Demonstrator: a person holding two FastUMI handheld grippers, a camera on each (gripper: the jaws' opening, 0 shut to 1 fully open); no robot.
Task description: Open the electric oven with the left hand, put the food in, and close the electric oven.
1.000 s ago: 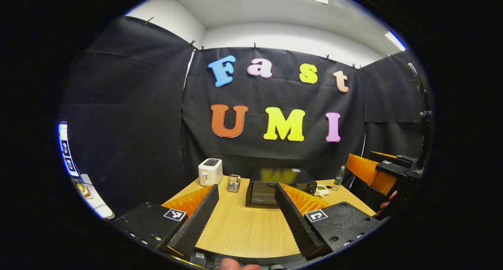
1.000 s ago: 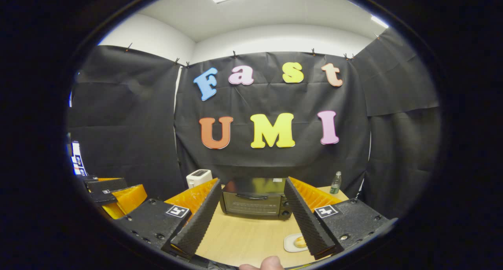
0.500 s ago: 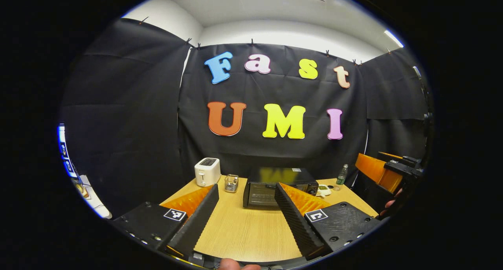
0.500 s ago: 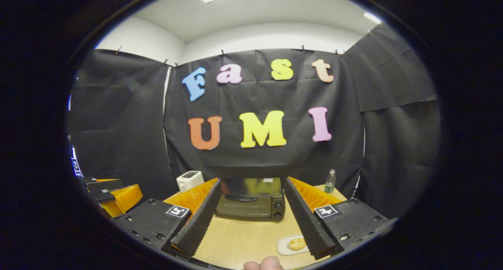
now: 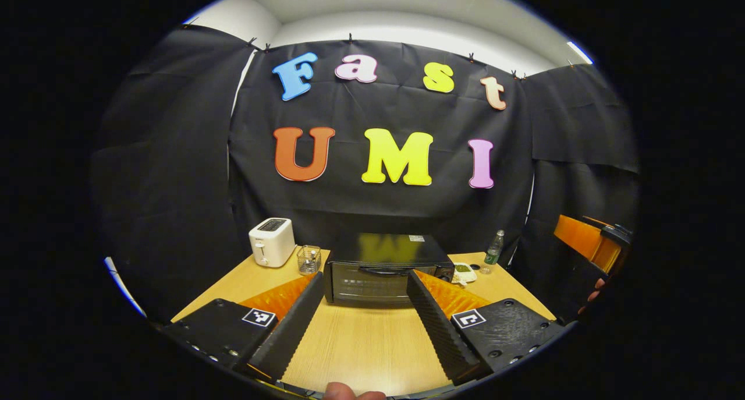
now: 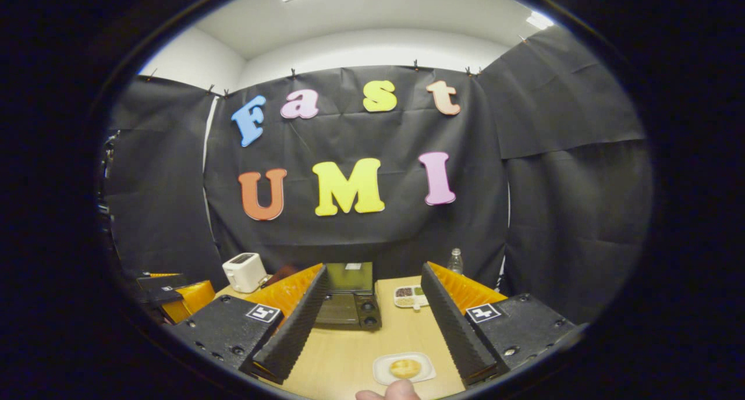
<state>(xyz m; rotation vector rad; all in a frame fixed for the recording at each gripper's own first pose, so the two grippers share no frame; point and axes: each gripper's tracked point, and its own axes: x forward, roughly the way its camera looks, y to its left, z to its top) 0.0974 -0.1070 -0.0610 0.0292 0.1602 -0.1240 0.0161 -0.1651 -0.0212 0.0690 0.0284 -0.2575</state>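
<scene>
Both views have swung since a second ago: the oven (image 5: 384, 267) now sits centred and nearer between the spread left gripper (image 5: 364, 317) fingers, door shut. The right gripper (image 6: 372, 324), also spread and empty, now frames the food (image 6: 405, 367) on its plate (image 6: 384, 375) on the table (image 5: 361, 347).

Bare table (image 5: 361, 342) strip before closed electric oven (image 5: 378, 269): passable. Left of oven: wire holder (image 5: 308, 259), toaster (image 5: 270, 241). Right: small dish (image 5: 464, 271), bottle (image 5: 493, 251). Food plate (image 6: 403, 368) on near table.
</scene>
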